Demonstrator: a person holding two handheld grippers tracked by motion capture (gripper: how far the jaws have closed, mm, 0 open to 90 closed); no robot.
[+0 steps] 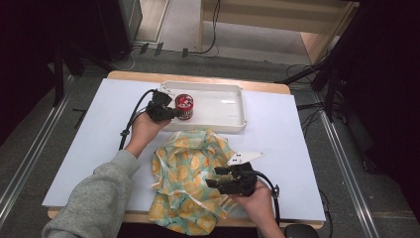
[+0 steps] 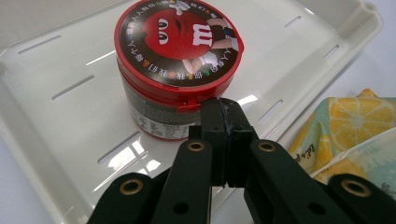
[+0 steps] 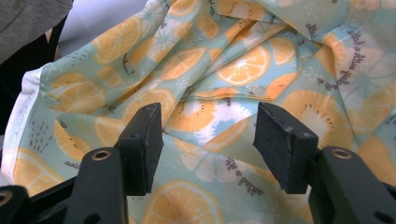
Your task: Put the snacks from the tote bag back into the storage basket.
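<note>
**Operator:** Looking down from the high view, I have the left gripper (image 1: 174,113) at about eleven o'clock on the table, its tips right against the small round red-lidded candy tub (image 1: 184,106) that stands upright in the white rectangular plastic tray (image 1: 233,106).

**Partner:** Are its jaws holding the tub?

**Operator:** No. In the left gripper view I see them pressed together with nothing between, just touching the tub (image 2: 175,74) below the lid's rim at its near side. The tub sits toward the tray's (image 2: 60,84) nine o'clock end.

**Partner:** And your other hand?

**Operator:** My right gripper (image 1: 216,177) sits at five o'clock, over the crumpled pale-green cloth printed with orange slices (image 1: 185,173). In the right gripper view its jaws stand spread apart, pads (image 3: 144,140) clear of the cloth (image 3: 224,70) lying beyond them.

**Partner:** Where is the cloth against the tray?

**Operator:** Just on its six o'clock side, draping over the table's near edge.
</note>
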